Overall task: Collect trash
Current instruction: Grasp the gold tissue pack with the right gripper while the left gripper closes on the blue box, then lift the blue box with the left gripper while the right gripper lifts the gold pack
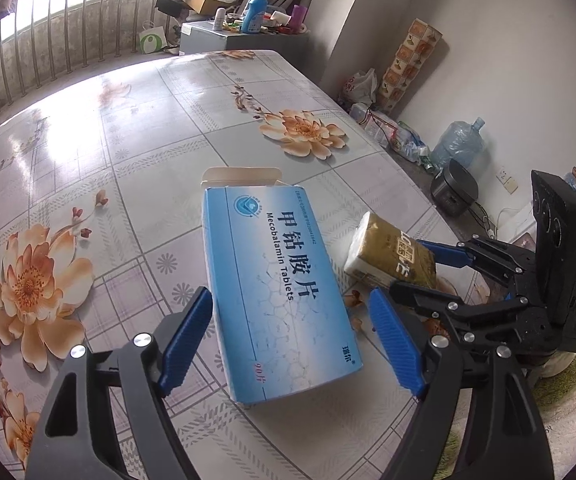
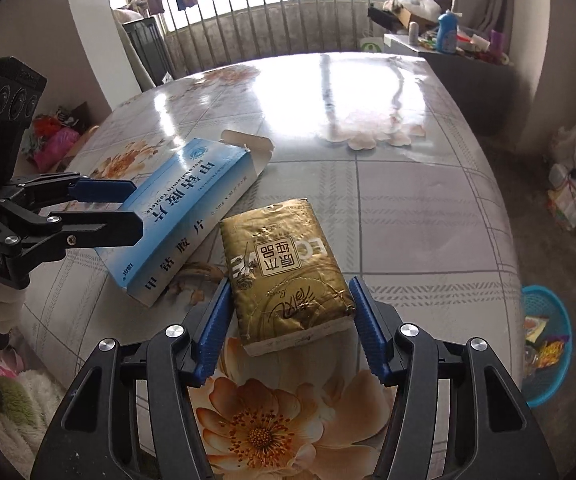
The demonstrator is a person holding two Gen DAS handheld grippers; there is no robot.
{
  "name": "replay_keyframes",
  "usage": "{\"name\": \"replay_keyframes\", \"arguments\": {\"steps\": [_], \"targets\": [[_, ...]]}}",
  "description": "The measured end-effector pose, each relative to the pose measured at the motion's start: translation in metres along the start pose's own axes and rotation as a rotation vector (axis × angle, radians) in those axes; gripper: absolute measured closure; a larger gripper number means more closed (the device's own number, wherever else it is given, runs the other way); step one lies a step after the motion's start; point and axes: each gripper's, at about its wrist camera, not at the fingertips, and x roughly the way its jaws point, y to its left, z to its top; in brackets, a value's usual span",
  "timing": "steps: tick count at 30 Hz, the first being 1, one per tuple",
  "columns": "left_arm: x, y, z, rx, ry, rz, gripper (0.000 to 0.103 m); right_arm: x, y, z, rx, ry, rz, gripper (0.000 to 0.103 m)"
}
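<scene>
Left tongs [image 1: 289, 338] straddle the blue box [image 1: 276, 280], released; right tongs [image 2: 288, 326] (likewise spread) flank the gold pack [image 2: 286, 272].

Both grippers [image 1: 291, 340] [image 2: 288, 328] are black-framed with ribbed blue pads and silver screws.

Flat on the table [image 2: 407, 208], side by side: medicine box [image 2: 184, 216] to the left, tissue pack [image 2: 288, 272] just to its right, close but apart. Box flap open at the far end, toward the window railing [image 2: 288, 20]. Left gripper [image 1: 291, 344] straddling the box's near end; right gripper [image 2: 288, 328] straddling the pack's near end. Down on the floor, right of the table: basket [image 2: 547, 344] with wrappers inside. Beyond the table's far right corner, a cluttered cabinet [image 2: 447, 48].
</scene>
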Motion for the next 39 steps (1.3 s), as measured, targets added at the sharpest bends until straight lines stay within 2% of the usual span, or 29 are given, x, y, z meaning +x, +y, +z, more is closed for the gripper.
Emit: {"name": "replay_keyframes", "arguments": {"steps": [5, 9, 15, 18, 20, 31, 35, 39], "targets": [[0.011, -0.008, 0.002, 0.030, 0.015, 0.065, 0.022, -0.013, -0.030, -0.011, 0.143, 0.002, -0.031, 0.048], [0.021, -0.013, 0.006, 0.048, 0.015, 0.116, 0.022, -0.018, -0.037, -0.018, 0.175, -0.007, -0.020, 0.048], [0.039, -0.013, 0.015, 0.025, 0.027, 0.155, 0.021, -0.019, -0.038, -0.022, 0.196, -0.021, -0.008, 0.048], [0.042, -0.015, 0.017, 0.030, 0.018, 0.156, 0.023, -0.020, -0.039, -0.022, 0.208, -0.020, -0.009, 0.048], [0.042, -0.018, 0.017, 0.043, 0.017, 0.163, 0.031, -0.023, -0.042, -0.024, 0.216, -0.018, -0.013, 0.048], [0.025, -0.047, -0.009, 0.128, 0.099, 0.087, 0.030, -0.036, -0.047, -0.039, 0.276, 0.014, -0.054, 0.048], [0.026, -0.051, -0.017, 0.121, 0.118, 0.106, 0.030, -0.039, -0.049, -0.043, 0.289, 0.017, -0.051, 0.047], [0.030, -0.053, -0.018, 0.117, 0.118, 0.133, 0.024, -0.039, -0.049, -0.042, 0.286, 0.014, -0.046, 0.047]]}}
